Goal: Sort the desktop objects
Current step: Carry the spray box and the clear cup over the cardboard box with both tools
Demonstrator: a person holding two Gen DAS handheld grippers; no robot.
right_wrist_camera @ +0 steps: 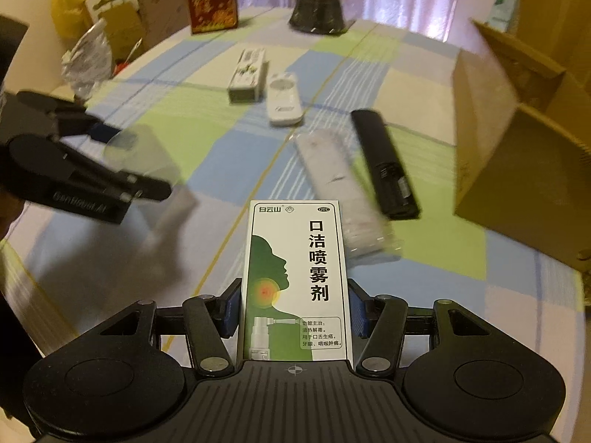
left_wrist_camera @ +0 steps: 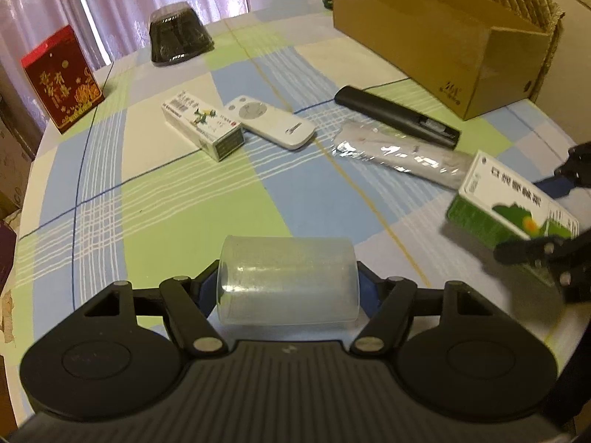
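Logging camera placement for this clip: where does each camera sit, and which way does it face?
Left wrist: sits on the left gripper, looking forward across the checked tablecloth toward the curtains; its fingers clamp a clear plastic cup; the right gripper shows at right.
Right wrist: sits on the right gripper, facing the same way; its fingers clamp a green and white spray box; the left gripper shows at left.
Shared: white remote, black remote, cardboard box.

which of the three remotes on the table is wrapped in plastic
The middle one: the plastic-wrapped remote, grey under shiny crinkled film, lies between the bare white remote and the bare black remote, which lies nearest the cardboard box.
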